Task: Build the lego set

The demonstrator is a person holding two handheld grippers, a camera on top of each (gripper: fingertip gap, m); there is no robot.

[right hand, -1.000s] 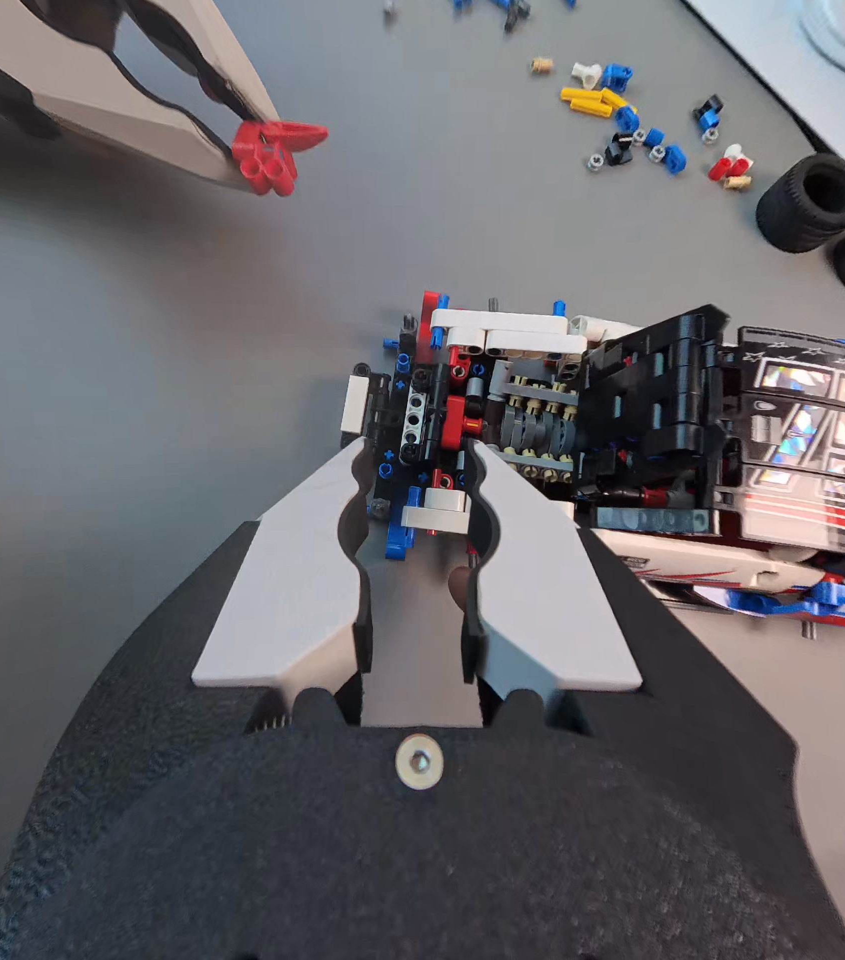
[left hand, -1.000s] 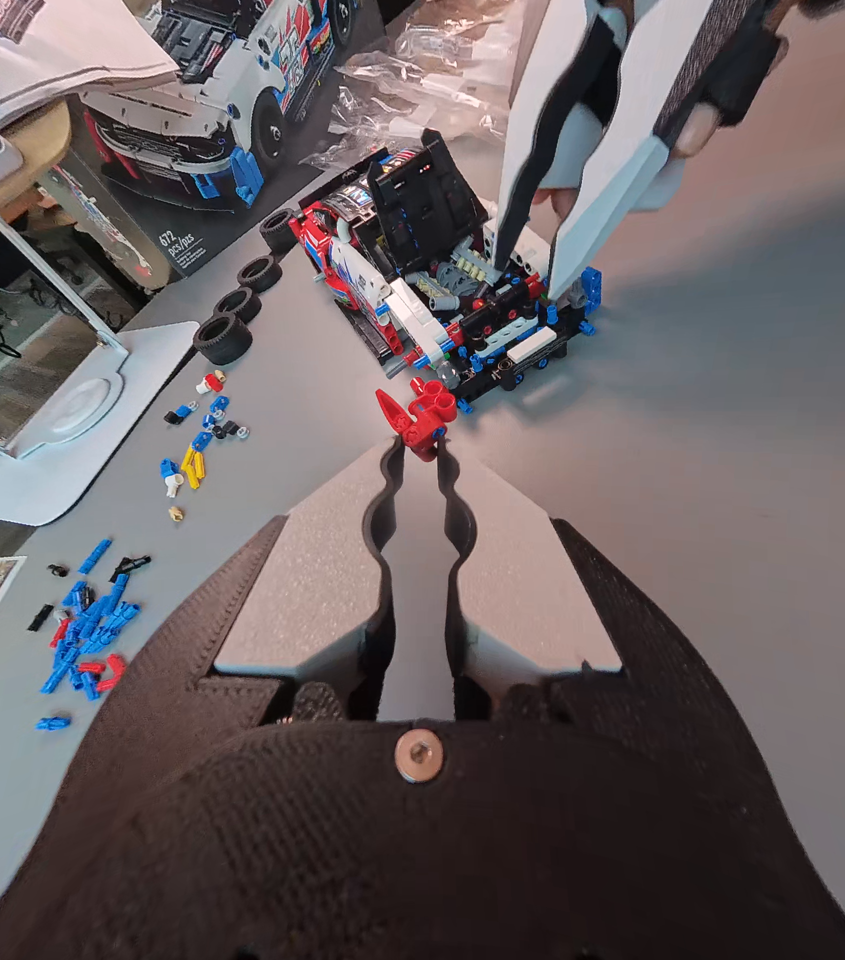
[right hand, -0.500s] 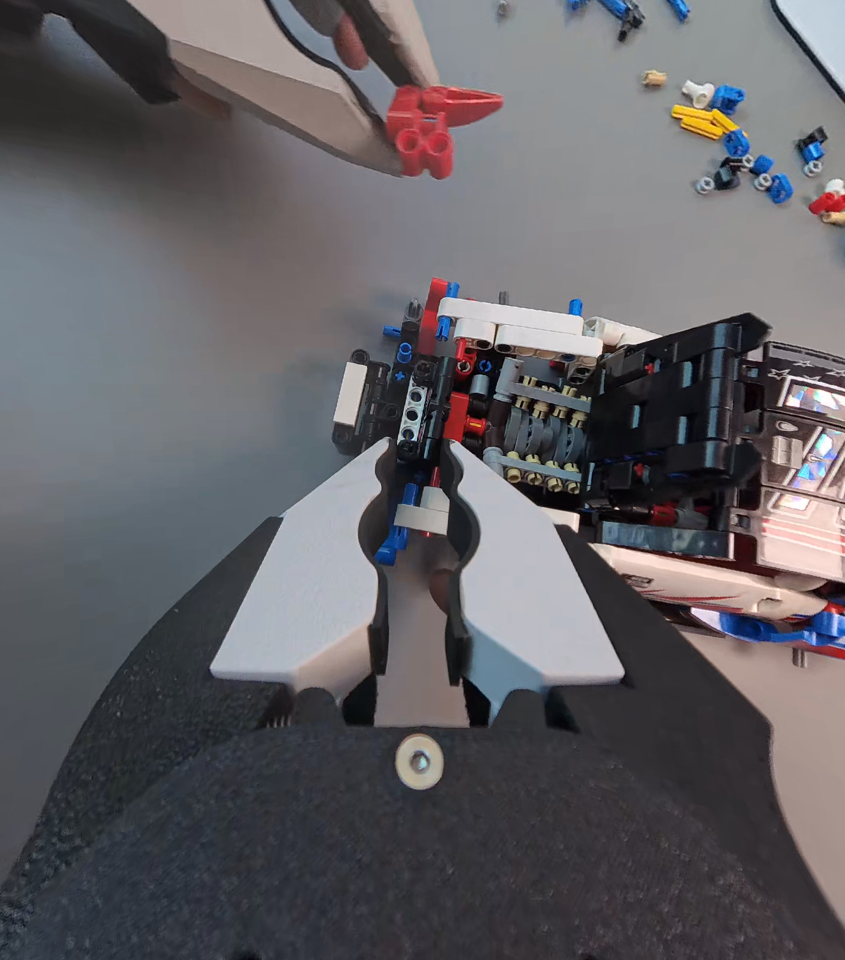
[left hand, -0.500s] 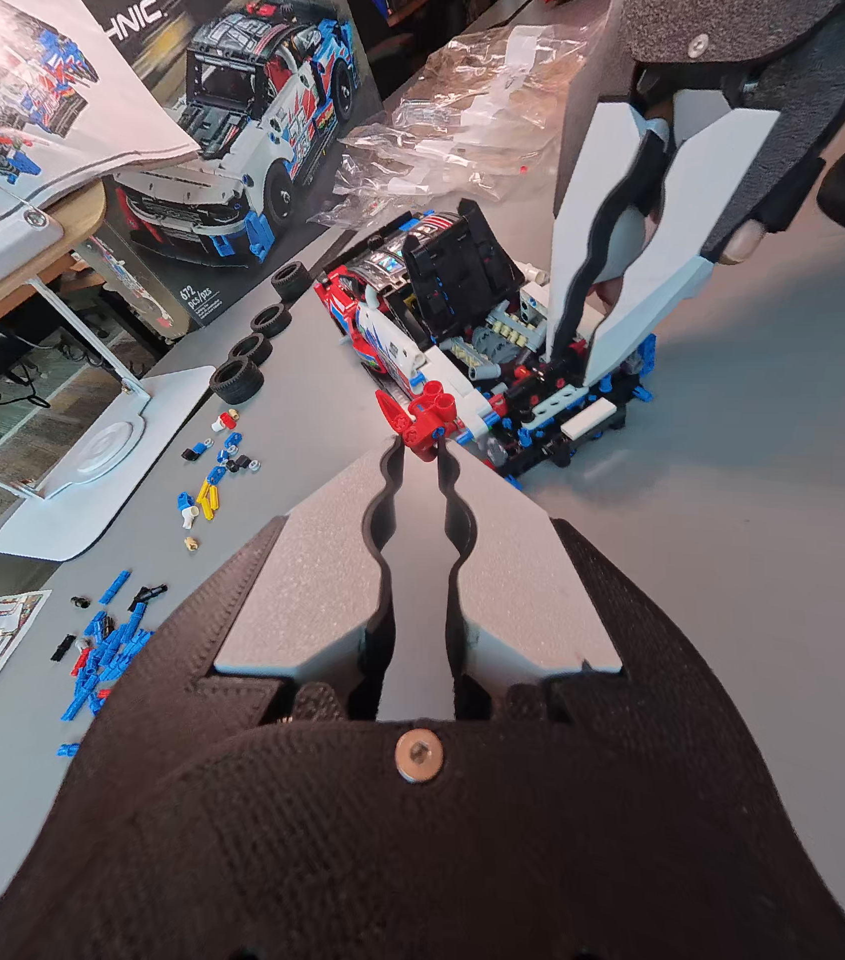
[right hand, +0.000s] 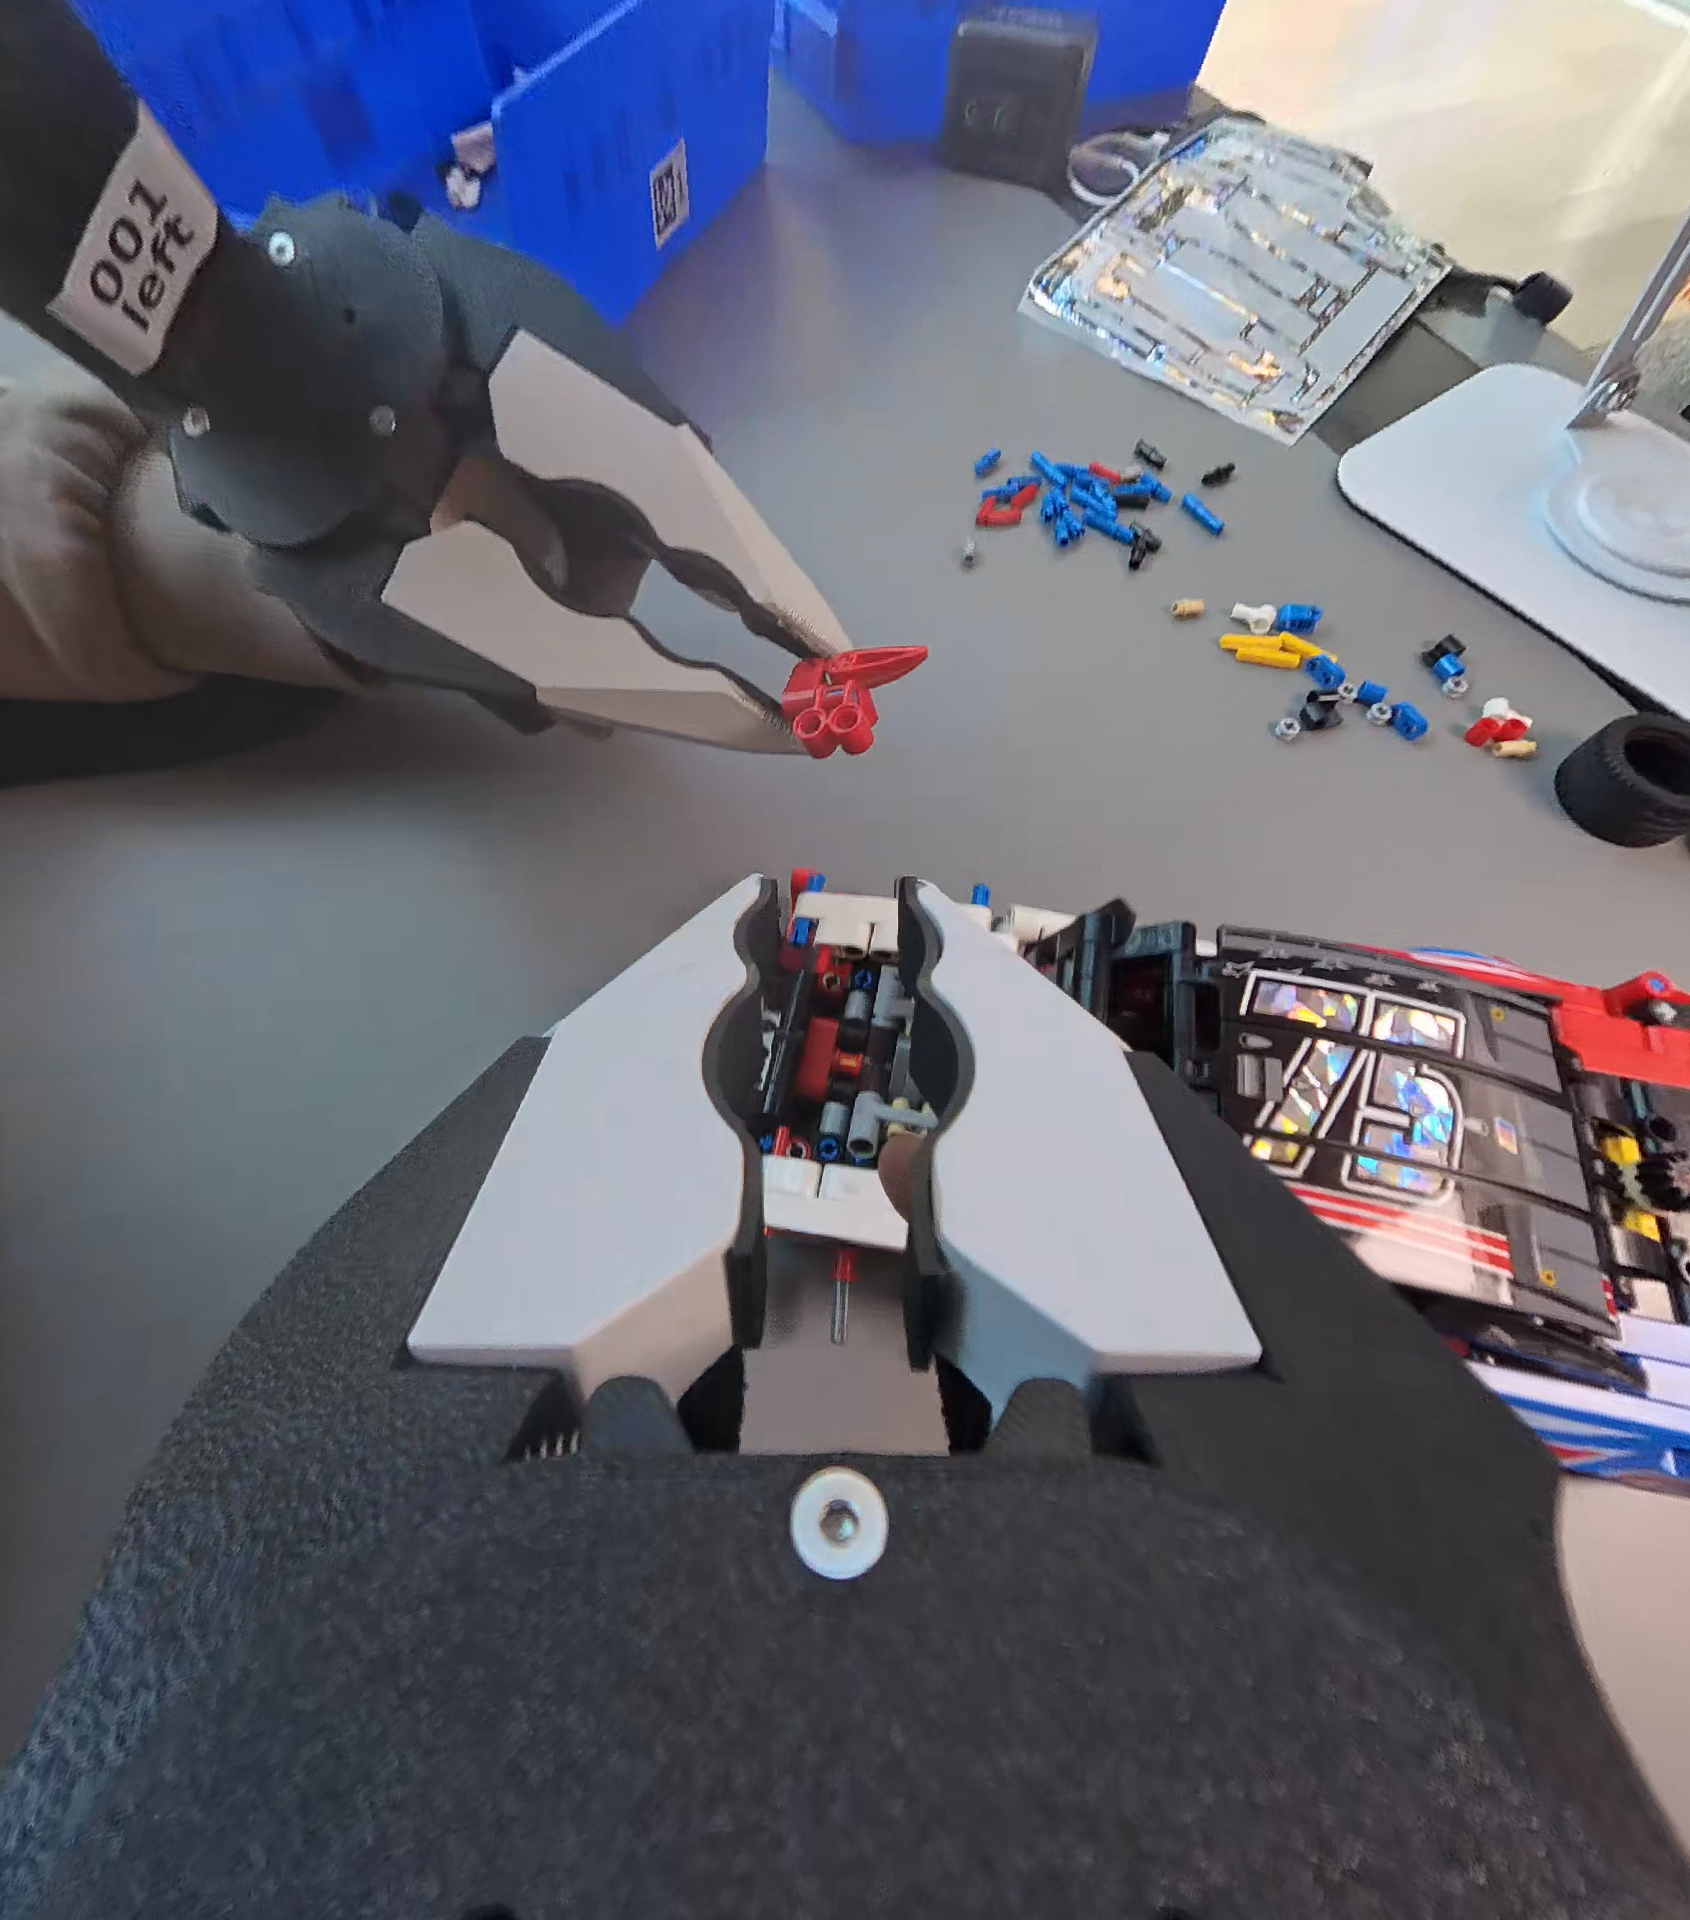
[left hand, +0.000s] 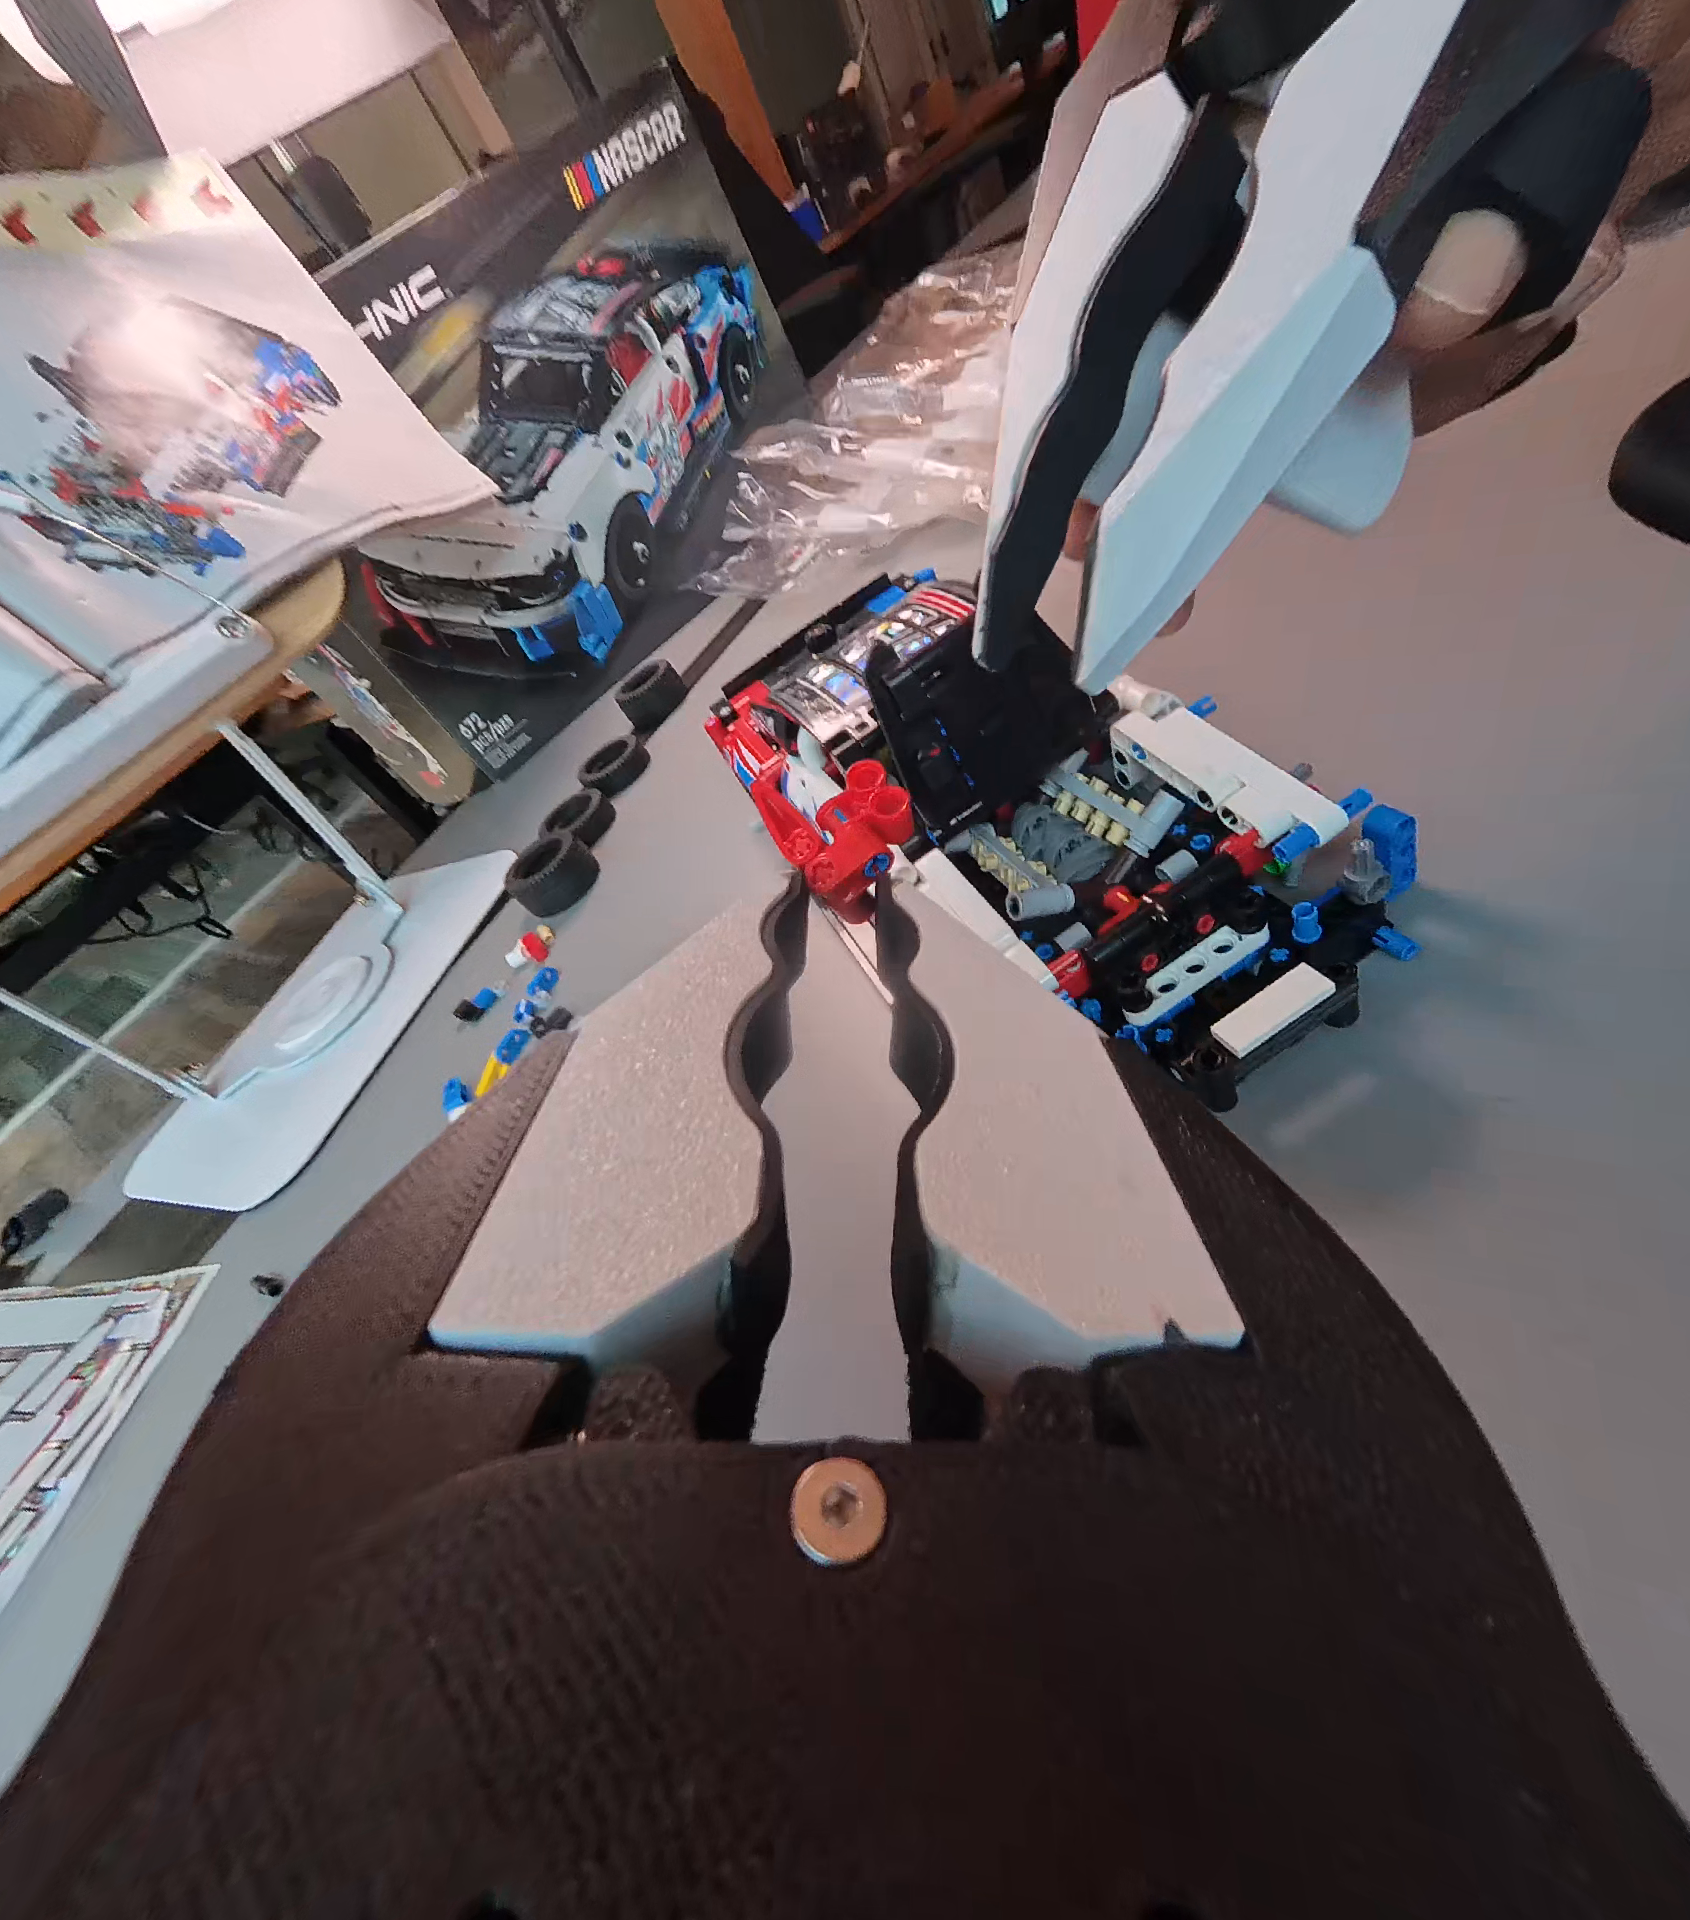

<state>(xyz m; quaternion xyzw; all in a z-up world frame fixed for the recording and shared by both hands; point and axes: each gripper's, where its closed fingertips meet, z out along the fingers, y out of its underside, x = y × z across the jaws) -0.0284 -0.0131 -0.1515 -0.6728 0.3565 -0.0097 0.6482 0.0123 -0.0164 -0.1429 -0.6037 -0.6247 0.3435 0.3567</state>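
Note:
The part-built lego car point(left hand: 1225, 935) lies on the grey table, with its black hood raised and its engine bay bare. It also shows in the right wrist view point(right hand: 1392, 1091). My left gripper point(left hand: 836, 883) is shut on a small red lego piece point(left hand: 851, 831) and holds it above the table beside the car. The right wrist view shows that gripper point(right hand: 810, 696) and the red piece point(right hand: 841, 707) too. My right gripper point(right hand: 838, 894) hovers over the engine bay with its jaws part open and nothing between them. In the left wrist view it point(left hand: 1043, 665) has its tips at the top edge of the hood.
Several black tyres point(left hand: 560, 873) lie left of the car. Loose blue, red and yellow pieces point(right hand: 1090, 499) are scattered beyond it. The set's box point(left hand: 592, 364), plastic bags point(left hand: 872, 436), a booklet on a white stand point(left hand: 301, 1008) and a sticker sheet point(right hand: 1225, 270) ring the table. The left gripper's tips are roughly 5 centimetres from the right gripper's.
My left gripper has risen and come closer to the car with the red piece. My right gripper has moved from the car's near edge to over the engine bay, with narrower jaws.

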